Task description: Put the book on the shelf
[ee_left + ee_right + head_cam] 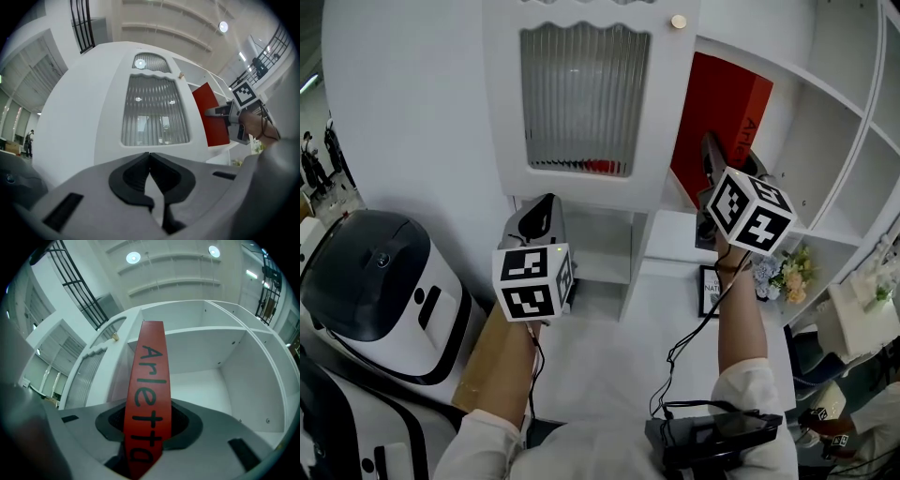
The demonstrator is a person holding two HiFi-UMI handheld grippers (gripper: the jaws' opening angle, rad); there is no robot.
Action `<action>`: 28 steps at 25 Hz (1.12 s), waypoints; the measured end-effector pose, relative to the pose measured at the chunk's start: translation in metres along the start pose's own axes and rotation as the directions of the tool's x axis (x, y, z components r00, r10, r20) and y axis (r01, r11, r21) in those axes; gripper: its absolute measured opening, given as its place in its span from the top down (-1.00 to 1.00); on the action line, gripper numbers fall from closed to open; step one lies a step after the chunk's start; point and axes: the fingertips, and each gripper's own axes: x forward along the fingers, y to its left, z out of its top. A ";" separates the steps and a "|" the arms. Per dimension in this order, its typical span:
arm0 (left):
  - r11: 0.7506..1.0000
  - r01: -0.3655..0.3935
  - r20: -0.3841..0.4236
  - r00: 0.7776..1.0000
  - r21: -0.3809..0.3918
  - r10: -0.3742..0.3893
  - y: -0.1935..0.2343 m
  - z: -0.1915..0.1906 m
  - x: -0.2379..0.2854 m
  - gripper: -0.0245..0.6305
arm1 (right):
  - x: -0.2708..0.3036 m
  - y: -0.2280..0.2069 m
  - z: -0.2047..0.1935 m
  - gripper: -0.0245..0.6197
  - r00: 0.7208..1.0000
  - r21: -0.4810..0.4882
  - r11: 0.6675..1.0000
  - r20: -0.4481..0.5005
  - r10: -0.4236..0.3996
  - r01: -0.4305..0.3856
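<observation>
Closest to the head camera are the person's white sleeves, and beyond them the two tools. The left gripper hangs in front of the ribbed-glass cabinet door, its jaws pressed together with nothing between them. The right gripper is clamped on the spine end of the red book, one pad on each cover, so its jaws stand as far apart as the book is thick.

The book stands upright at the mouth of the shelf compartment just right of that door, near the compartment's left wall. Whether its lower edge already rests on the shelf board cannot be told, because the gripper covers it in the head view.

The step in hand looks like the insertion itself. To do it well, the person should:
- keep the spine vertical and square to the opening
- ease the book inward along the left wall until its bottom edge sits fully on the board
- only then let the jaws part
- draw the tool straight back along the spine line, which should avoid tipping the book

The idle left tool could steady a cover if the book leans.
</observation>
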 end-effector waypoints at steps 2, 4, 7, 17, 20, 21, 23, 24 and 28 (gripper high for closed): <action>1.000 -0.016 -0.005 1.000 0.005 0.016 0.007 -0.002 -0.001 0.90 | 0.006 0.001 -0.001 0.38 1.000 0.002 1.000 0.003 0.000 0.000; 0.999 -0.032 -0.009 0.999 0.006 0.032 0.014 -0.003 -0.001 0.90 | 0.013 0.003 -0.003 0.38 1.000 -0.002 1.000 0.005 -0.006 0.006; 0.999 -0.052 -0.008 0.999 0.008 0.052 0.023 -0.004 -0.002 0.90 | 0.022 0.003 -0.006 0.38 1.000 -0.019 1.000 0.006 -0.022 0.022; 0.996 -0.083 -0.010 0.996 0.011 0.083 0.040 -0.010 -0.004 0.90 | 0.044 0.002 -0.018 0.38 0.999 -0.025 0.998 -0.005 -0.054 0.054; 0.996 -0.088 -0.015 0.996 0.007 0.088 0.043 -0.013 -0.003 0.90 | 0.050 0.002 -0.020 0.38 0.998 -0.033 0.997 -0.011 -0.065 0.064; 0.996 -0.090 -0.015 0.996 0.006 0.090 0.044 -0.014 -0.003 0.90 | 0.051 0.002 -0.020 0.38 0.998 -0.036 0.997 -0.013 -0.069 0.068; 0.996 -0.092 -0.016 0.996 0.003 0.092 0.045 -0.015 -0.003 0.90 | 0.054 0.002 -0.022 0.38 0.997 -0.042 0.996 -0.015 -0.078 0.077; 0.996 -0.092 -0.017 0.996 0.001 0.092 0.046 -0.015 -0.003 0.90 | 0.056 0.001 -0.023 0.38 0.997 -0.043 0.996 -0.017 -0.082 0.081; 0.996 -0.090 -0.017 0.996 0.000 0.090 0.046 -0.019 -0.002 0.90 | 0.061 -0.002 -0.032 0.38 0.995 -0.029 0.995 -0.040 -0.094 0.093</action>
